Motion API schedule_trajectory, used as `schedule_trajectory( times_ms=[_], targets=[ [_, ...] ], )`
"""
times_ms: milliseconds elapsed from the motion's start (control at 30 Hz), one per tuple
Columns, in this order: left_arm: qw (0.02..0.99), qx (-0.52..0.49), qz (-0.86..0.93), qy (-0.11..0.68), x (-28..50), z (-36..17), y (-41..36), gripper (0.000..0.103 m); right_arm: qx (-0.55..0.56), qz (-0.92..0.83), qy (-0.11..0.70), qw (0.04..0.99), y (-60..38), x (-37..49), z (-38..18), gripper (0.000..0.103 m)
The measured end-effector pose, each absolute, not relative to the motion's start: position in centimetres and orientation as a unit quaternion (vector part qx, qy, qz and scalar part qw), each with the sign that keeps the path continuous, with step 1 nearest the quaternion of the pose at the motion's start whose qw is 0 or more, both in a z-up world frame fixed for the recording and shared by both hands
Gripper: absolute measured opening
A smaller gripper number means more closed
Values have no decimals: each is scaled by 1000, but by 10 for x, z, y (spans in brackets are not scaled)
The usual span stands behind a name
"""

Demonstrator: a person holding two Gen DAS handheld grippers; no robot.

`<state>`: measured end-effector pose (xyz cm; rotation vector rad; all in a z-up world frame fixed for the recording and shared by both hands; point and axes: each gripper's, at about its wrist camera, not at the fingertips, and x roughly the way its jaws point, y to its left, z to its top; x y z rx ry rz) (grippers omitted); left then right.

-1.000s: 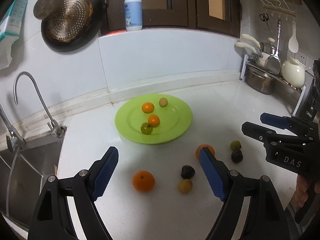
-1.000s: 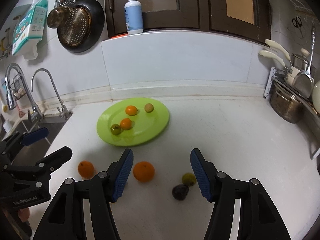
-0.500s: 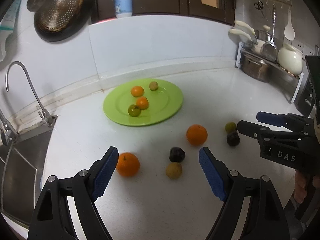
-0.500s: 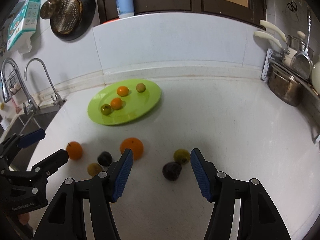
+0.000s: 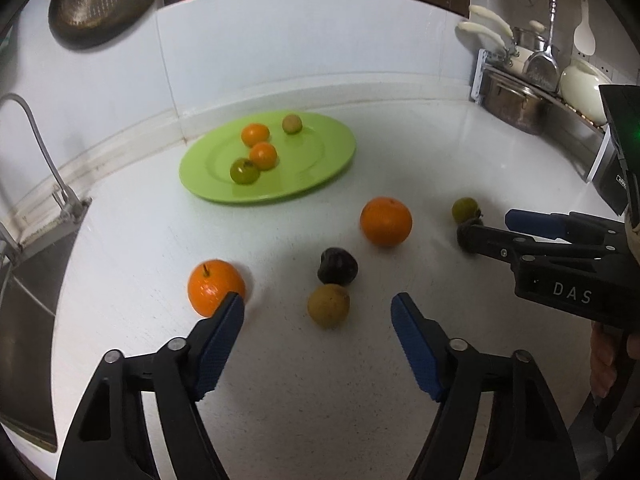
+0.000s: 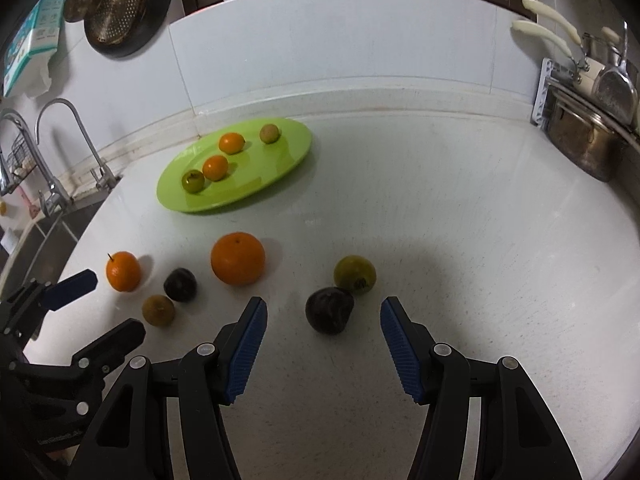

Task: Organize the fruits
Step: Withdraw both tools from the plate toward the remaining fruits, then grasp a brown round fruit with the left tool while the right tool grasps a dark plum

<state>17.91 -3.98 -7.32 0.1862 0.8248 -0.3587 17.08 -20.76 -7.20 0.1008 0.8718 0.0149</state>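
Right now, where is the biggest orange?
In the right wrist view the biggest orange lies on the counter, below the green plate, between the dark fruit and the green fruit.

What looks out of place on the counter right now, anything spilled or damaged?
Nothing spilled or damaged. Six fruits sit loose on the counter off the green plate: two oranges, two dark fruits, two greenish-brown ones. The dark fruit touches the green fruit. Both tools, right and left, are open and empty.
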Motion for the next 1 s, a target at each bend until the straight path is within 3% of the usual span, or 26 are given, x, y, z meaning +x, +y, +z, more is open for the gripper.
schedule_trajectory(
  times_ms=[200,900,1000],
  targets=[
    [887,82,-178,418,186,-86,-41,61,48,13,433,900,-208,176,-82,59],
    [872,80,-197,441,194,-99,-46,30,43,13,448,893,-207,187,-97,32],
    [871,78,-200,442,194,-98,-45,26,43,13,446,894,-207,184,-96,31]
  ],
)
